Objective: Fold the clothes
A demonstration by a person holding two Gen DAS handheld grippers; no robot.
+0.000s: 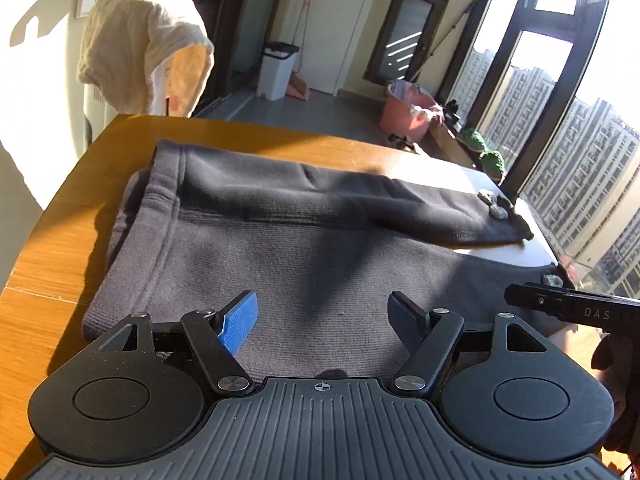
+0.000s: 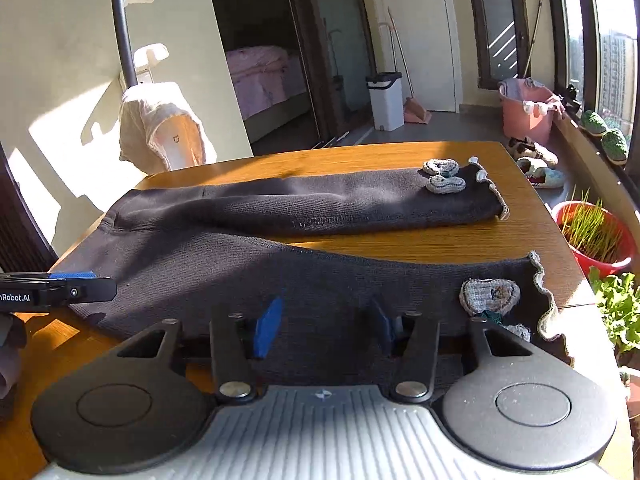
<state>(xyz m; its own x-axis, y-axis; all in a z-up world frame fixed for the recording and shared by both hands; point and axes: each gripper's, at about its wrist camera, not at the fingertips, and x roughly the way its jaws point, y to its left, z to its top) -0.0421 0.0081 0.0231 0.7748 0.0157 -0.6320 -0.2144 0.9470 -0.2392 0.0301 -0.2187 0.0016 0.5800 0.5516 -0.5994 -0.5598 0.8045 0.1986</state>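
Lying spread across a wooden bench (image 2: 400,246): dark grey knitted trousers (image 2: 248,264), waistband toward the left end, two legs running out to the right with a wedge of bare wood between them. Far leg (image 2: 360,202) trimmed at the cuff with a pale frilled edge and carrying two small grey crocheted patches (image 2: 442,176). Near leg (image 2: 400,276) ending in the same frilled cuff close to the bench's right edge, with another grey patch (image 2: 490,296) sewn just short of it.

Hovering over the waist end, near the bench's front left part: left tool (image 1: 322,316), jaws partly open, blue pad (image 1: 240,322) on one finger and a dark pad on the other, nothing between them but the flat cloth lying under the gap. Whether the fingertips touch the knit cannot be told. No earlier view to compare.

Poised over the near leg, beside the grey patch: right tool (image 2: 324,326), jaws narrower than the left's but apart, no fabric pinched between the pads; contact with the cloth below cannot be told. Seen edge-on from the left wrist view as a black bar entering at the right.

Beyond the bench: a cream cloth (image 1: 140,44) draped over a white appliance, a white bin (image 2: 386,100) with a dark lid by the wall, a pink tub (image 2: 528,114) near the window, a red pot of grass (image 2: 600,236) on the floor at the right. Strong sunlight across the wood and wall.
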